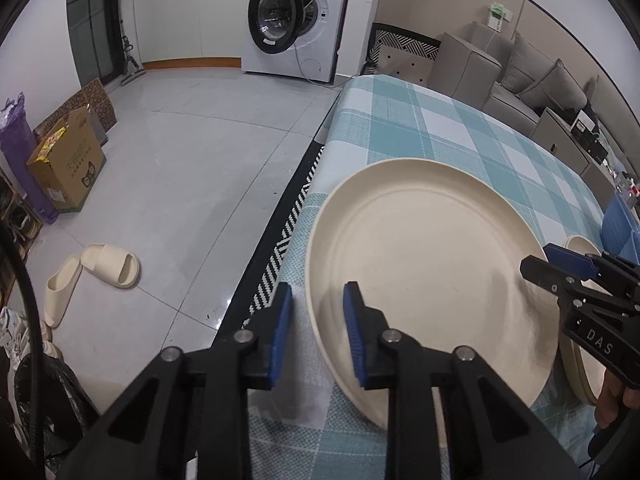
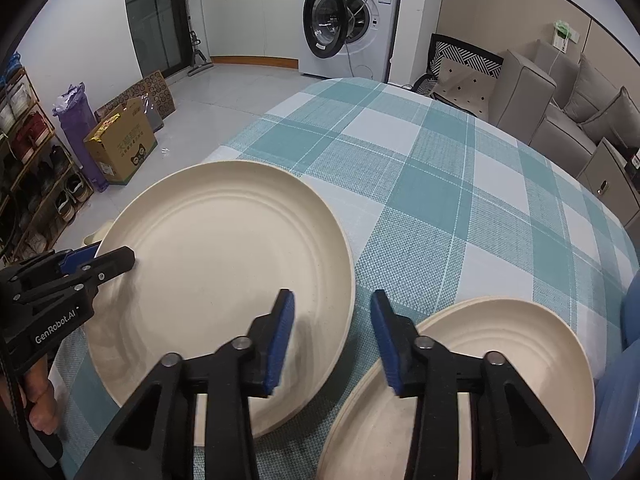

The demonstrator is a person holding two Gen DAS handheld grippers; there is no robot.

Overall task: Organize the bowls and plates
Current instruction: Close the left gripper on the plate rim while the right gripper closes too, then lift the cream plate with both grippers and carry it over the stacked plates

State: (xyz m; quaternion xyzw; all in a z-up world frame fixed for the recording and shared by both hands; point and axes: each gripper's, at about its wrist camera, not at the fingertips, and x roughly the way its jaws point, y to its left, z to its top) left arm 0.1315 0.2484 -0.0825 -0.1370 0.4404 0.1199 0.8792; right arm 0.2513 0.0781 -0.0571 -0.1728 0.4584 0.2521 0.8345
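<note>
A large cream plate (image 1: 432, 264) lies on the checked tablecloth; it also shows in the right wrist view (image 2: 216, 264). My left gripper (image 1: 318, 332) is open and straddles the plate's left rim, one finger outside and one over the plate. My right gripper (image 2: 332, 340) is open and straddles the plate's right rim. A stack of smaller cream plates (image 2: 500, 364) lies to the right, under the right gripper's right finger. Each gripper shows in the other's view: the right one (image 1: 560, 272), the left one (image 2: 104, 262).
The teal and white tablecloth (image 2: 460, 184) covers the table (image 1: 420, 128). Blue objects (image 2: 630, 360) stand at the right edge. Beyond the table lie a tiled floor, slippers (image 1: 108, 268), a cardboard box (image 1: 68, 160), a washing machine (image 1: 296, 20) and a sofa (image 1: 520, 76).
</note>
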